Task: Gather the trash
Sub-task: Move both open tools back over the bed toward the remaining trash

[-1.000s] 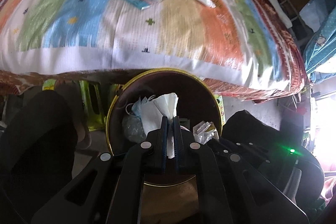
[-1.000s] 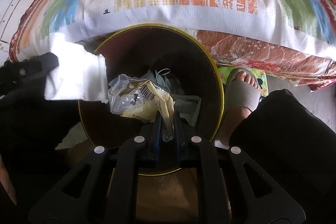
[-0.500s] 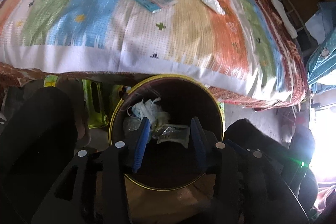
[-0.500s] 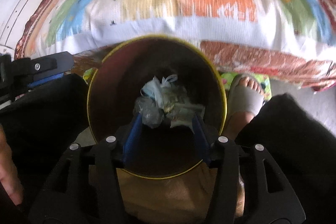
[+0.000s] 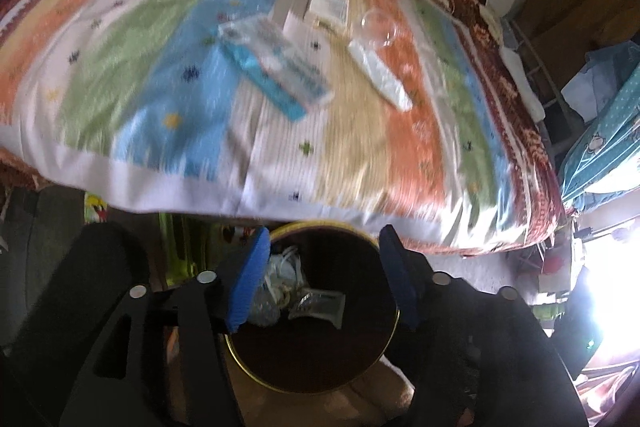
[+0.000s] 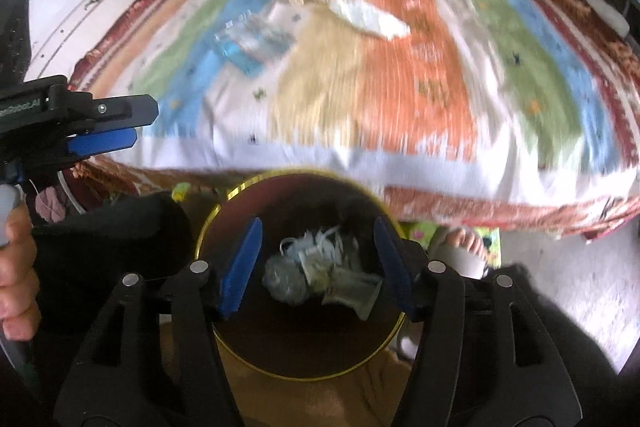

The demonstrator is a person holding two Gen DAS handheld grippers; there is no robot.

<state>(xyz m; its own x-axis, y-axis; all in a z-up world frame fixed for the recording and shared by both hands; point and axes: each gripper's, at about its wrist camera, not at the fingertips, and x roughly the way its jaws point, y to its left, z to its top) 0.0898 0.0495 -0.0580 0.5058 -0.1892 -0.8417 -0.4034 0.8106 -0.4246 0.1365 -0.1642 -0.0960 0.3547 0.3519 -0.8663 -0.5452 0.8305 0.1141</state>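
Left wrist: left claw (image 5: 324, 279) opening, tissue gone | right claw (image 6: 318, 267) opening, wrapper dropped in bin (image 6: 224, 203)

bin (image 6: 224, 205): dark, smooth inner wall with a glossy gold metal-looking rim
trash in bin (image 6: 320, 271): crinkled clear plastic and thin white paper
bedspread (image 5: 280, 131): woven striped cloth, matt, ribbed
far packet (image 5: 276, 63): glossy plastic film
right gripper (image 6: 318, 267) pads: matt blue, slightly rough; frame matt black plastic

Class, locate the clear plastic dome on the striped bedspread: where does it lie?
In the left wrist view, the clear dome lies upper centre-right on the bedspread, beside the white wrapper.
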